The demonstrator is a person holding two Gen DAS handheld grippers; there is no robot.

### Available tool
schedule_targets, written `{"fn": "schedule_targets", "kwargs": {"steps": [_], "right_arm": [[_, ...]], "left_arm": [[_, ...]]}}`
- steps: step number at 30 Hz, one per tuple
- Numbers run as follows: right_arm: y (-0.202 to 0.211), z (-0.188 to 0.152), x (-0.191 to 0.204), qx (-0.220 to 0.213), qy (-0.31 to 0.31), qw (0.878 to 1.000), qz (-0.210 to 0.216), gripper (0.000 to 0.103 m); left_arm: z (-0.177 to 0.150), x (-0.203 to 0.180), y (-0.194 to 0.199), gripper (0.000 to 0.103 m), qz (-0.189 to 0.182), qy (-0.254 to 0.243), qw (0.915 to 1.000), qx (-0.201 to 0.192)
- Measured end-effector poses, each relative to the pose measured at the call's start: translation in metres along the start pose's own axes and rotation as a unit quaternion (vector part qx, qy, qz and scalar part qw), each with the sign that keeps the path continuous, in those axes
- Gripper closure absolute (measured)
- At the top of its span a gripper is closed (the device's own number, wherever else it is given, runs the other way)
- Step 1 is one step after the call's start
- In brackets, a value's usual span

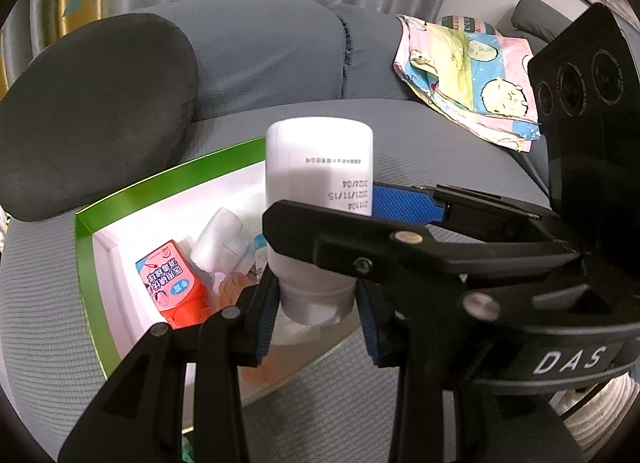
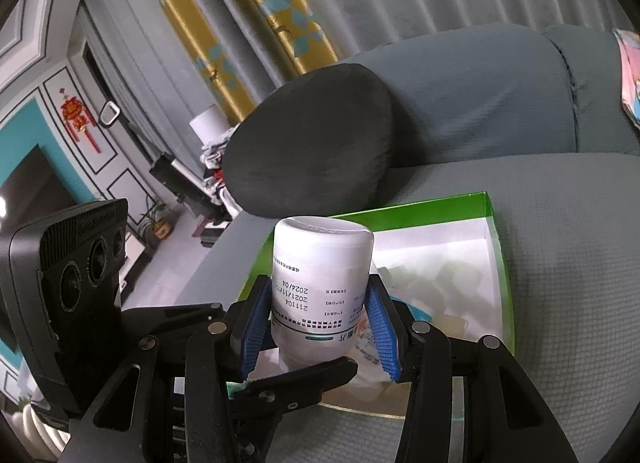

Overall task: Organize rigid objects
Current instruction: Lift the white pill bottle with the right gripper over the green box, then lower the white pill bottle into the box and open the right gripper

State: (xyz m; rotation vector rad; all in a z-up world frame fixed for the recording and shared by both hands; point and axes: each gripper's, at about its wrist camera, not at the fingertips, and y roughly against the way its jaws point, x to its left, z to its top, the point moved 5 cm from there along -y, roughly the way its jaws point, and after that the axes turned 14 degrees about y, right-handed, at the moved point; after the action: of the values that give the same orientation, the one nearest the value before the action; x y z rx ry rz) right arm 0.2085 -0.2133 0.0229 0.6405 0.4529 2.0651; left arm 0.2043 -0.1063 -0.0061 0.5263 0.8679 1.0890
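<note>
Grey sofa seat (image 1: 420, 135) is carrying a green-edged cardboard box (image 1: 168, 179) with a white interior, sitting just in front of a dark grey cushion (image 1: 92, 115); grey pleated curtains are hanging behind, and a cartoon-print cloth (image 1: 468, 79) is lying far right on the seat. Both grippers are gripping one white pill bottle (image 1: 320, 183), upside down, cap end near, over the box. Left gripper (image 1: 316, 311) is clamping its blue pads on the bottle's cap and neck, jaws as tight as they go. Right gripper (image 2: 318, 327) is pinching the bottle body (image 2: 320, 275) between its blue pads (image 2: 256, 327), jaws partly apart around the bottle's width; in the left wrist view it is crossing in front from the right. Box is already holding an orange-pink bottle with a printed label (image 1: 176, 283), a white plastic container (image 1: 220, 239) and some other pale items I can't make out.
</note>
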Motion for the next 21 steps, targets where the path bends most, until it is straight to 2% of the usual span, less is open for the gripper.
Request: {"fn": "schedule_targets", "kwargs": {"steps": [21], "right_arm": [[-0.04,-0.007,-0.027,0.037,-0.016,0.999,-0.015,0.053]], "left_arm": [[0.008,0.016,-0.044,0.067,0.012,0.011,0.9993,0.035]]}}
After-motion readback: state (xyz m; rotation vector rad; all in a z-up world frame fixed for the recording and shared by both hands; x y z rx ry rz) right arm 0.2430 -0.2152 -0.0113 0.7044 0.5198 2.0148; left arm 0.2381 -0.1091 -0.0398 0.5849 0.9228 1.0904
